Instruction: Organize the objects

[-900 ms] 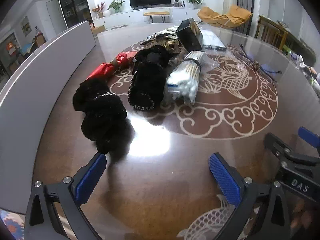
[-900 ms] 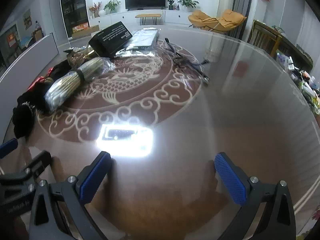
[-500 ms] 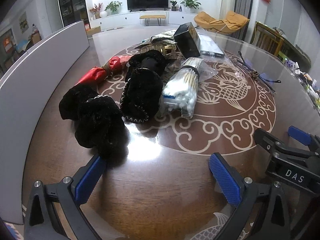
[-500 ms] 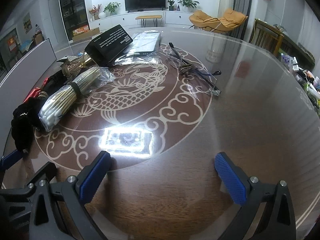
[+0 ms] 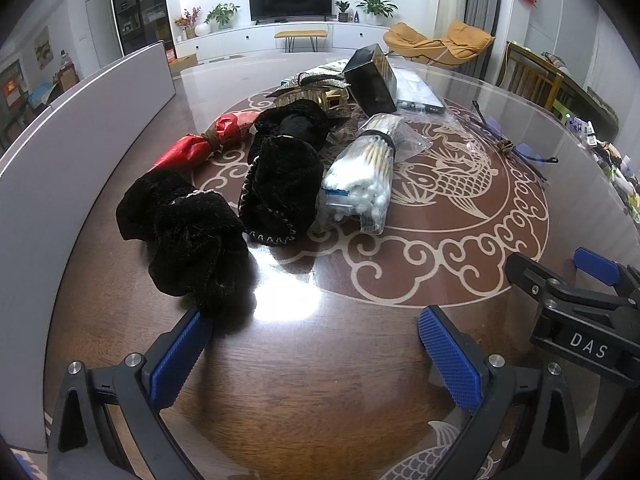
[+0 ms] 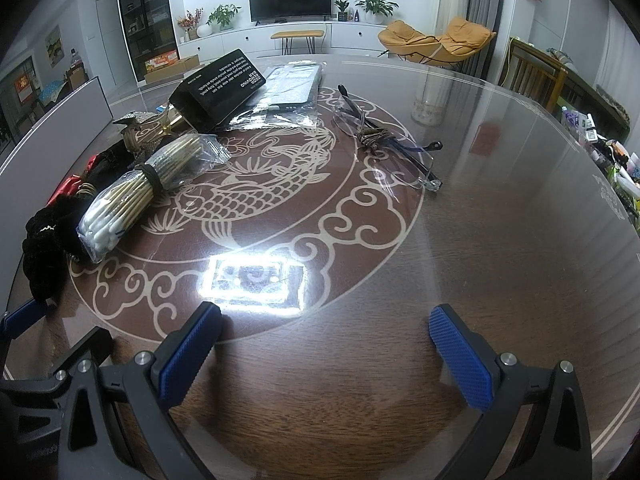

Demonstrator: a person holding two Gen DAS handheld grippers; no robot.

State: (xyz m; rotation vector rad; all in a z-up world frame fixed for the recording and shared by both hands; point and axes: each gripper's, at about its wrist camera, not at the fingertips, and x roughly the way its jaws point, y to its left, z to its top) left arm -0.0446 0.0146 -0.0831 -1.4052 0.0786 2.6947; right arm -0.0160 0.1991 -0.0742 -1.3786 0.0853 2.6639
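Several objects lie on a round glass-topped table point(image 5: 320, 360). Two black velvet scrunchies point(image 5: 184, 232) point(image 5: 286, 176), a red wrapped item point(image 5: 200, 146), a clear bag of cotton swabs point(image 5: 362, 178) point(image 6: 132, 196), a gold hair claw point(image 5: 310, 94), a black box point(image 5: 372, 82) point(image 6: 222, 86), a packet in plastic point(image 6: 294, 86) and a pair of glasses point(image 6: 384, 140). My left gripper point(image 5: 316, 354) is open and empty, its left fingertip just short of the near scrunchie. My right gripper point(image 6: 328, 350) is open and empty above bare table.
A grey partition point(image 5: 60, 140) curves along the table's left edge. A chair point(image 5: 532, 76) and a cluttered shelf point(image 6: 608, 152) stand to the right. The right gripper shows at the lower right of the left wrist view point(image 5: 580, 312).
Both grippers have tilted up and drawn back a little, so the objects sit lower and more central in view. Nothing on the table has moved. Both stay open.
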